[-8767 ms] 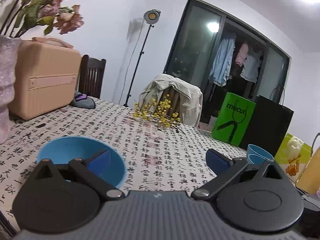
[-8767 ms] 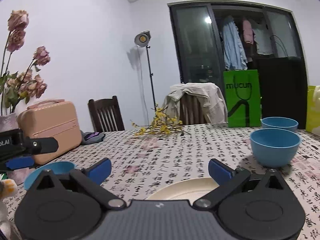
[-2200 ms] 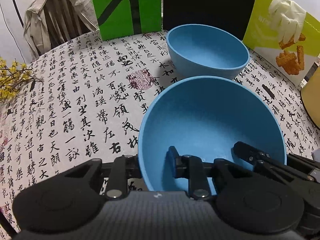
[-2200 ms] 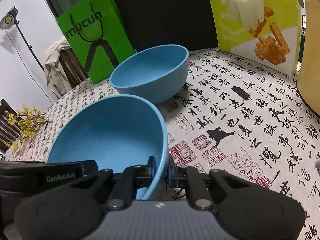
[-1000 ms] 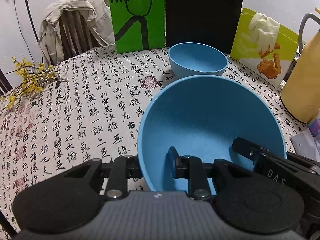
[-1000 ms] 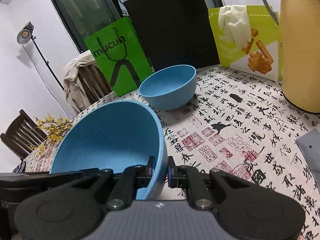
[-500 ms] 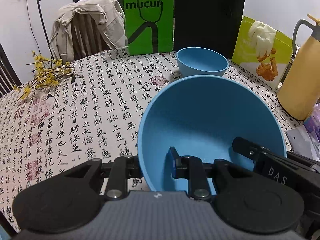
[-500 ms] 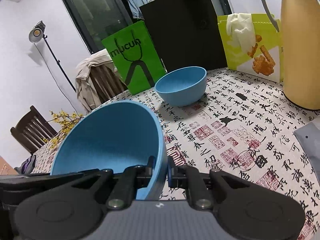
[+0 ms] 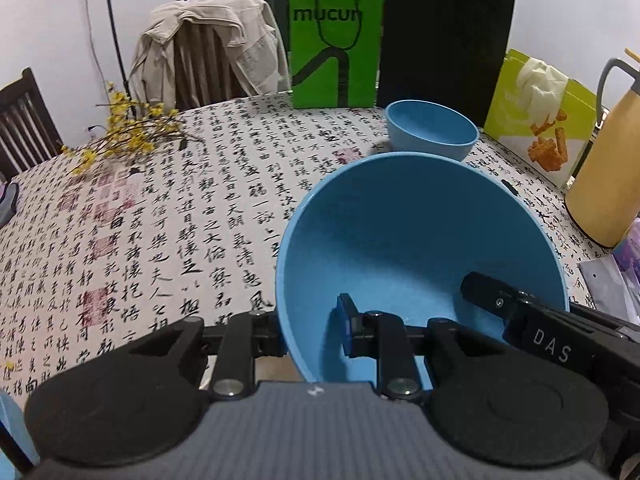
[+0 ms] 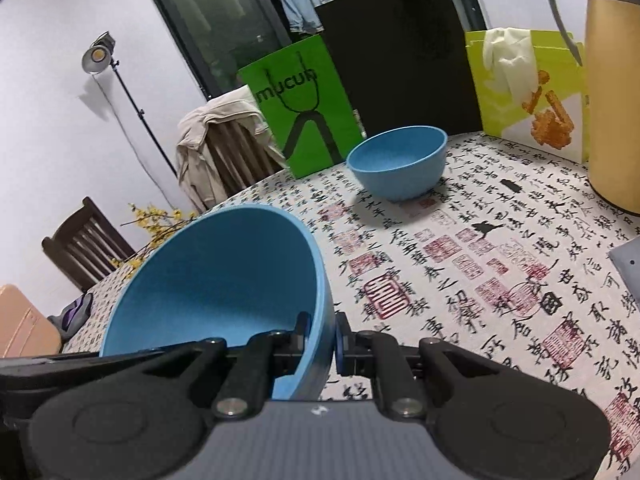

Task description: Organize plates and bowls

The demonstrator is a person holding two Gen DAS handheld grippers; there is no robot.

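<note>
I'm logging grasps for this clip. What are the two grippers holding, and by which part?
Both hold one blue bowl by its rim: the left gripper clamps the left side, the right gripper the right side.

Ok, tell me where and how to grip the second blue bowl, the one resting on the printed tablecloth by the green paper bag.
Take the blue bowl on the tablecloth by its thin rim, one finger inside the wall and one outside. Come from above on its near side: it sits upright with its mouth open, and the green paper bag and the black bag crowd the far side.
</note>
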